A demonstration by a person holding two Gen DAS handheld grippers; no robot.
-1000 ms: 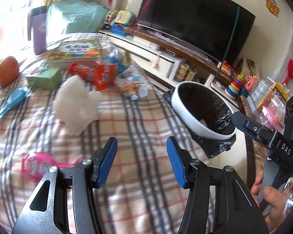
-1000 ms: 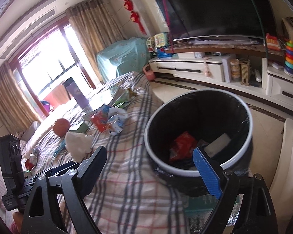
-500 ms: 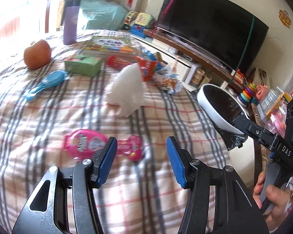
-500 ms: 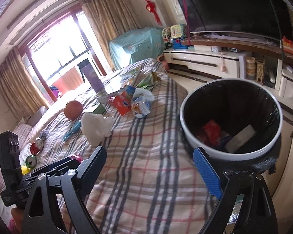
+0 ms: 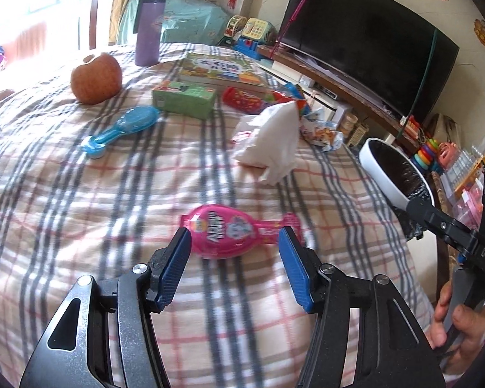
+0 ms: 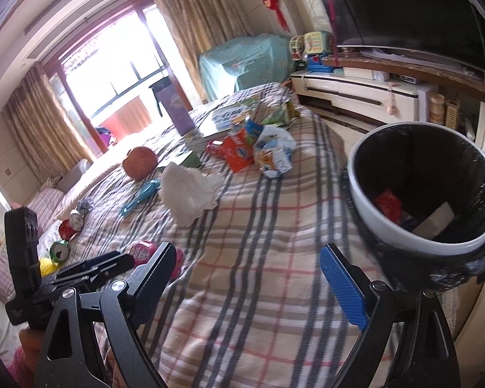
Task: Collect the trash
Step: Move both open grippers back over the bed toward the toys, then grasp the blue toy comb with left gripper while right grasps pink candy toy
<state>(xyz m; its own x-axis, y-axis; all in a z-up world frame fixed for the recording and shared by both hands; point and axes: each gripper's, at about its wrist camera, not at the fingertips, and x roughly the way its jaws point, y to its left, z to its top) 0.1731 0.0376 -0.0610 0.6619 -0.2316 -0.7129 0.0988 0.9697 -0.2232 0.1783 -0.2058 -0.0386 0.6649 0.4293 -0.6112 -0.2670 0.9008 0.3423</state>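
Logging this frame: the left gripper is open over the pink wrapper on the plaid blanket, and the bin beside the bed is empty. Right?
Not quite. The bin is not empty: the right wrist view shows red trash and a white piece inside. The rest holds: the left gripper is open over the pink wrapper on the plaid blanket.

Daylight from window (image 6: 113, 74) blown out to white glare; plaid blanket (image 6: 258, 258) near it washed pale. Fisheye bends and darkens frame edges. Foreground blanket stripes slightly soft, possibly motion blur.
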